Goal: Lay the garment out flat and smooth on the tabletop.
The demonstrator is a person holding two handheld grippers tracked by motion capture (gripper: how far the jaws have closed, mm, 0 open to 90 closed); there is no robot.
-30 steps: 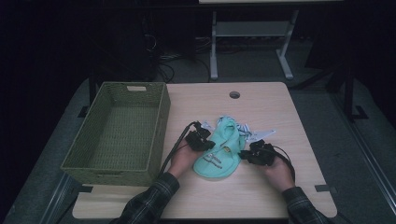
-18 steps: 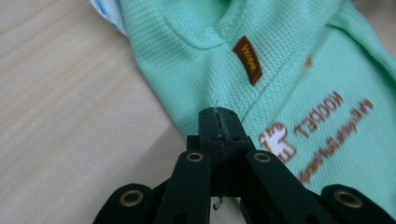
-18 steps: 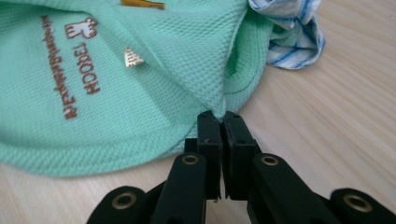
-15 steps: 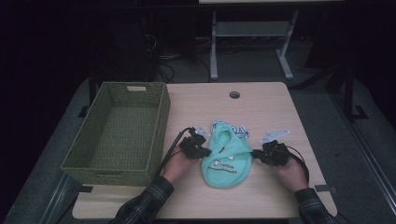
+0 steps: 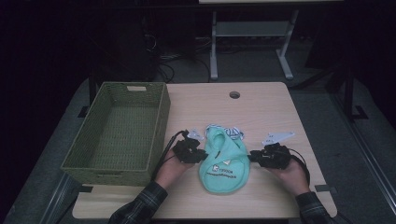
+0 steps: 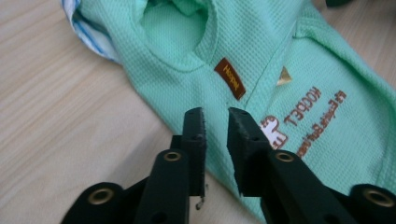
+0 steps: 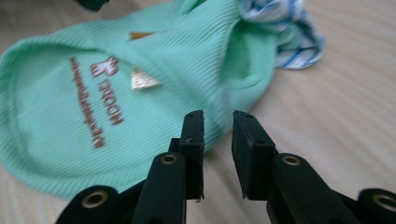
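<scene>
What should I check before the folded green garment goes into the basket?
1. Left tongs free of cloth: ok, jaws just opened, a small gap with nothing between them.
2. Right tongs free of cloth: ok, jaws just opened, gap empty.
3. Green garment lying flat on the table: ok, logo side up.
4. Striped cloth tucked in: not ok, it sticks out at the far end.
5. Basket empty: ok.
6. Fold will hold when lifted: cannot tell.
</scene>
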